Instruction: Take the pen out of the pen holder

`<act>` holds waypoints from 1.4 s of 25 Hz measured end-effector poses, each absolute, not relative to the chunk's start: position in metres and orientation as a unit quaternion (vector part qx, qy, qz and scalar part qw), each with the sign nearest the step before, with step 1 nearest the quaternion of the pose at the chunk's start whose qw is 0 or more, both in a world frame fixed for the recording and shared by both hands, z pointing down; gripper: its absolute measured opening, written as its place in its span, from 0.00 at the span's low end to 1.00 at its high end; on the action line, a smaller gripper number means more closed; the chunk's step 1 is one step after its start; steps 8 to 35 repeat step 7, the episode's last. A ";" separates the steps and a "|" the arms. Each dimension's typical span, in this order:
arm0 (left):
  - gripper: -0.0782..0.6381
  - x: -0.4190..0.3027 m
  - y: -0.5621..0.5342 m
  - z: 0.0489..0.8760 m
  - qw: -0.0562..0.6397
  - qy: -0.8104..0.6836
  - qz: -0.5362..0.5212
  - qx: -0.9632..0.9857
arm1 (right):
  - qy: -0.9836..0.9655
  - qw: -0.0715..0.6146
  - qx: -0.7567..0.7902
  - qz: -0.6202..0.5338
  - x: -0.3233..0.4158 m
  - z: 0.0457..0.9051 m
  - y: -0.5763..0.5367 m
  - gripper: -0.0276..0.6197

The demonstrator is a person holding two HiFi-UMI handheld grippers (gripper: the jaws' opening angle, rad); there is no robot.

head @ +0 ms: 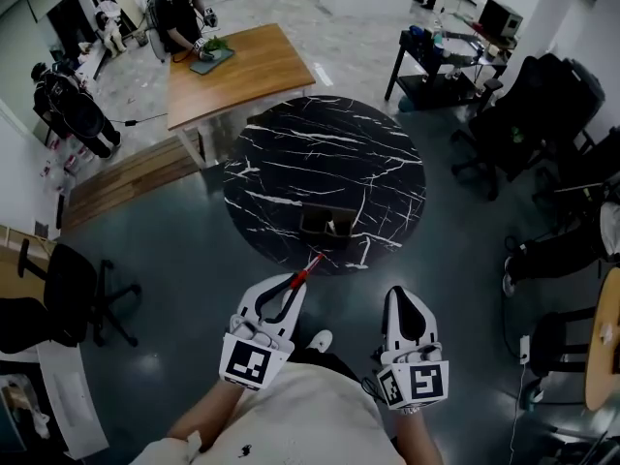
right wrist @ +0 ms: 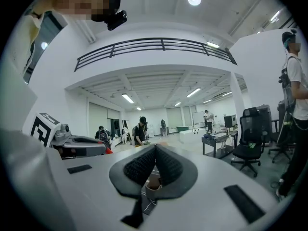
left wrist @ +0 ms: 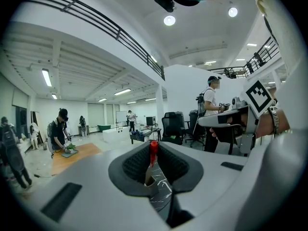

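A red pen (head: 308, 270) sticks out of the tips of my left gripper (head: 298, 283), which is shut on it just short of the round black marble table (head: 291, 153). In the left gripper view the pen (left wrist: 153, 151) stands upright between the closed pads of the left gripper (left wrist: 154, 146). The dark square pen holder (head: 327, 223) stands on the near part of the table, beyond the pen tip. My right gripper (head: 404, 296) hovers to the right, off the table, shut with nothing in it. Its pads meet in the right gripper view (right wrist: 155, 152).
A wooden table (head: 237, 71) where a person works stands behind the marble one. A black cart (head: 441, 66) is at the back right. Office chairs (head: 82, 294) sit left and right. The floor around me is dark and glossy.
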State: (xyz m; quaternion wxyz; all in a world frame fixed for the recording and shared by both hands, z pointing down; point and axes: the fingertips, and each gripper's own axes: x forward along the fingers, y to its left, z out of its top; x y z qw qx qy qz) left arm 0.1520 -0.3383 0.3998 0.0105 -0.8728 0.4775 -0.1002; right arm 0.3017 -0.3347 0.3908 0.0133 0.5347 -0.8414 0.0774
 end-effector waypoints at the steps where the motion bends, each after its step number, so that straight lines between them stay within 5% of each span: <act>1: 0.18 0.152 -0.338 0.399 0.015 0.476 -0.101 -0.874 | -0.840 0.013 0.536 0.079 0.302 0.391 -0.335 0.07; 35: 0.18 0.149 -0.341 0.405 0.015 0.476 -0.123 -0.871 | -0.836 0.015 0.543 0.081 0.305 0.393 -0.337 0.07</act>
